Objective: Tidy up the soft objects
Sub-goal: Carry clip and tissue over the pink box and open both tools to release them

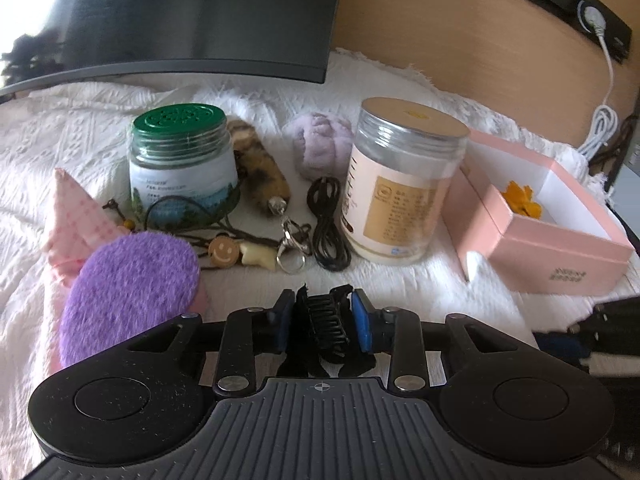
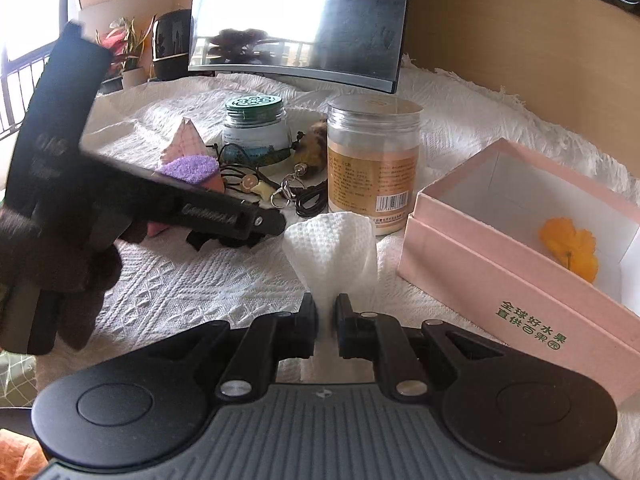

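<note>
My left gripper [image 1: 322, 318] is shut on a black hair claw clip [image 1: 324, 328], low over the white cloth; it also shows in the right wrist view [image 2: 256, 224]. My right gripper [image 2: 327, 320] is shut on a white tissue [image 2: 332, 248], left of the open pink box [image 2: 520, 256], which holds an orange soft flower [image 2: 570, 246]. A purple fuzzy pad [image 1: 128, 292] on a pink plaid plush [image 1: 72, 216] lies at my left. A lilac scrunchie [image 1: 320, 144] and a brown furry keychain [image 1: 260, 168] lie behind the jars.
A green-lidded jar [image 1: 182, 156] and a tall clear jar [image 1: 404, 184] stand in the middle. A black cable [image 1: 326, 224], a corded smiley charm [image 1: 222, 252] and a key ring lie between them. A monitor [image 1: 192, 20] stands behind. A white cloth [image 1: 60, 128] covers the table.
</note>
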{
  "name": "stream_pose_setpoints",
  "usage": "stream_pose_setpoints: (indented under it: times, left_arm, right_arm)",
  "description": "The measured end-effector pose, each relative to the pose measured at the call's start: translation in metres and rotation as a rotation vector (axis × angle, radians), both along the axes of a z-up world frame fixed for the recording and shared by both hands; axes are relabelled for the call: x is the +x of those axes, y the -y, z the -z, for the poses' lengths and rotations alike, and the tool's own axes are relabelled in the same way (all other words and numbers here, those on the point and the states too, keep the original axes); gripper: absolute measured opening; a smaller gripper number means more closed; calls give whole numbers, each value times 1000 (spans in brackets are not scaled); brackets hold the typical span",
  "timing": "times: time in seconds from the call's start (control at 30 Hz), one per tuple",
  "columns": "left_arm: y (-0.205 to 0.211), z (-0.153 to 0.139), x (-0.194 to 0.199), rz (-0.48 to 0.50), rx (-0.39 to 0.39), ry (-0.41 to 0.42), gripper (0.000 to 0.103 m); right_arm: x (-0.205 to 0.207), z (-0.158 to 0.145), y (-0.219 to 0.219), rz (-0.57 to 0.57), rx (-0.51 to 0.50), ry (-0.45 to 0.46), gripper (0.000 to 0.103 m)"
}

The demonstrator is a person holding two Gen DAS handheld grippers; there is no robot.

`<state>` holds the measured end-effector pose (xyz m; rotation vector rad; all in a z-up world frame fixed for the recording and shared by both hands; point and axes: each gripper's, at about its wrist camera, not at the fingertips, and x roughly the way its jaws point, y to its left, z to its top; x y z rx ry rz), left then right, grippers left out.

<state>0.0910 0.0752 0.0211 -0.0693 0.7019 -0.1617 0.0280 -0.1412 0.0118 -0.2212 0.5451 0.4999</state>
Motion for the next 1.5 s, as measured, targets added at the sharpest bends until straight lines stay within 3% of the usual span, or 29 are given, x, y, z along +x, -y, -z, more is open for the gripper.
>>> stream_pose_setpoints:
  times: [0.4, 0.57, 0.7, 0.83, 0.97, 1.07, 1.17, 1.33, 1.43, 1.5]
  left_arm:
    - [-18, -3, -32, 46, -44, 41, 34]
    - [-26, -17, -40, 83, -73, 49, 34]
    - [-36, -59, -34, 92, -69, 122, 34]
    - [-44, -113, -4, 73, -57, 209, 34]
    - [-42, -158, 43, 69, -103, 249, 34]
    - [-27, -173, 70, 108, -154, 247, 35]
    - [5, -173, 94, 174, -198, 217, 35]
    - [88, -141, 116, 332, -219, 114, 35]
    - [130, -111, 130, 406, -228, -9, 36]
    - [150, -87, 140, 430, -216, -142, 37]
  right_arm:
    - [8, -9, 7, 8, 66, -53, 9]
    - [10, -23, 5, 25, 80, -86, 9]
    - [12, -60, -10, -33, 115, -108, 9]
    - [21, -123, -20, -76, 175, -48, 9]
    - [36, -179, -5, 2, 204, 49, 9]
    - [37, -200, 22, 132, 178, 159, 9]
    - [31, -191, 55, 275, 163, 213, 9]
    - [29, -127, 102, 496, 142, 176, 9]
    - [42, -87, 114, 539, 141, 108, 9]
    - [51, -69, 119, 533, 143, 52, 12]
